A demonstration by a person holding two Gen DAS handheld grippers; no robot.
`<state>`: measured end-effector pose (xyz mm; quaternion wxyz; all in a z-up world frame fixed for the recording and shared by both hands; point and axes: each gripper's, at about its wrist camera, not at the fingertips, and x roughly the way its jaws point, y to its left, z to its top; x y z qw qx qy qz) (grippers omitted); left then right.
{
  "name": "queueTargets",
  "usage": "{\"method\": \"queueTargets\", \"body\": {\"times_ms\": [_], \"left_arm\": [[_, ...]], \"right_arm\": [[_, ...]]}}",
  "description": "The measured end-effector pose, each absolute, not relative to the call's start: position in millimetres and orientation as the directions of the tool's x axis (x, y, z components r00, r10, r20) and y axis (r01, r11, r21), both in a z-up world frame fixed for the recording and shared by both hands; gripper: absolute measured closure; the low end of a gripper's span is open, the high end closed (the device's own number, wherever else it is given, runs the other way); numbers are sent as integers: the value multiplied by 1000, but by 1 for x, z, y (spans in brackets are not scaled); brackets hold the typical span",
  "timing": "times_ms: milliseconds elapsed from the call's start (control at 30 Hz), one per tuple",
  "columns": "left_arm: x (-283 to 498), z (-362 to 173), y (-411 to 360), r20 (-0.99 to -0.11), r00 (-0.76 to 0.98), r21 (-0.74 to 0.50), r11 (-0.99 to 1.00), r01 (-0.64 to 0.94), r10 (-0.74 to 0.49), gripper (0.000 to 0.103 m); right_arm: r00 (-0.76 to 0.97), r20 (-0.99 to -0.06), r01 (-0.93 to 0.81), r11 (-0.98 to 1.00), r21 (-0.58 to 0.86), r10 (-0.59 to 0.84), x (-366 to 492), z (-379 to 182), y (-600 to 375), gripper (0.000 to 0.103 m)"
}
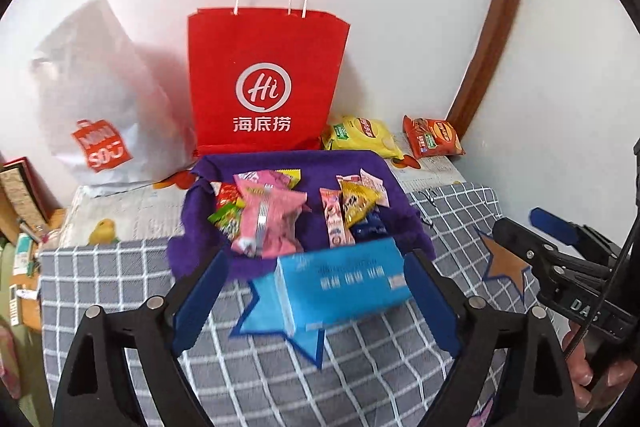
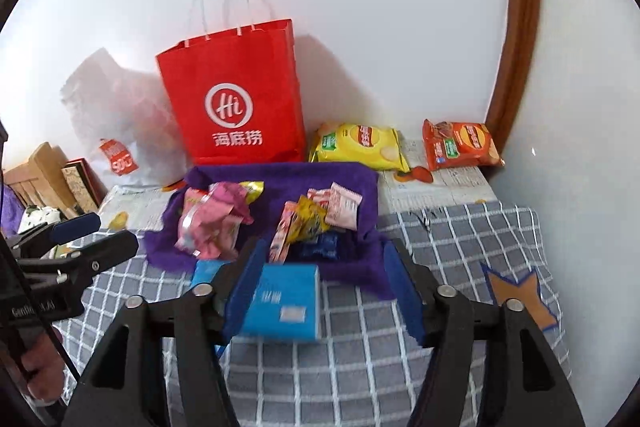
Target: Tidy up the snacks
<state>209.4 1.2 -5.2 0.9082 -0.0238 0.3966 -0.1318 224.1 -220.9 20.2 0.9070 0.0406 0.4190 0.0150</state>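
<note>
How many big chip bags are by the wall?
2. The yellow chip bag lies right of the red paper bag; the orange chip bag lies farther right, near the corner. More may be hidden.

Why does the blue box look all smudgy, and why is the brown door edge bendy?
Left wrist view: the blue box is smeared, likely motion blur, while the red bag stays sharp. Right wrist view: the box is soft too. Both views: the fisheye lens curves the brown door frame, and black corners ring each picture.

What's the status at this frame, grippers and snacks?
Left gripper and right gripper both open, empty. Blue box on checked cloth, between left fingers. Small snacks piled on purple towel. Nothing blocking.
</note>
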Motion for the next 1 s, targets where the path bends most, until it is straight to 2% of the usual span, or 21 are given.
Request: {"method": "queueTargets", "body": {"times_ms": [33, 133, 300, 500, 633, 1000], "left_arm": [[198, -4, 1, -709, 661, -136, 967, 215, -246, 10], [169, -5, 0, -698, 685, -102, 976, 192, -208, 5], [135, -10, -1, -692, 697, -103, 981, 167, -191, 4], [98, -12, -3, -675, 723, -73, 988, 134, -148, 4], [82, -11, -5, -672, 723, -83, 986, 143, -161, 4], [64, -6, 1, -658, 739, -80, 989, 121, -144, 4]], "right_arm": [[656, -753, 11, 996, 89, 60, 216, 22, -220, 20], [681, -731, 30, 995, 92, 47, 187, 26, -218, 9], [689, -725, 38, 997, 74, 28, 151, 25, -216, 4], [688, -725, 72, 994, 81, 10, 120, 27, -225, 3], [695, -719, 89, 993, 75, -8, 105, 32, -229, 3], [714, -700, 81, 994, 73, -7, 80, 37, -227, 3]]}}
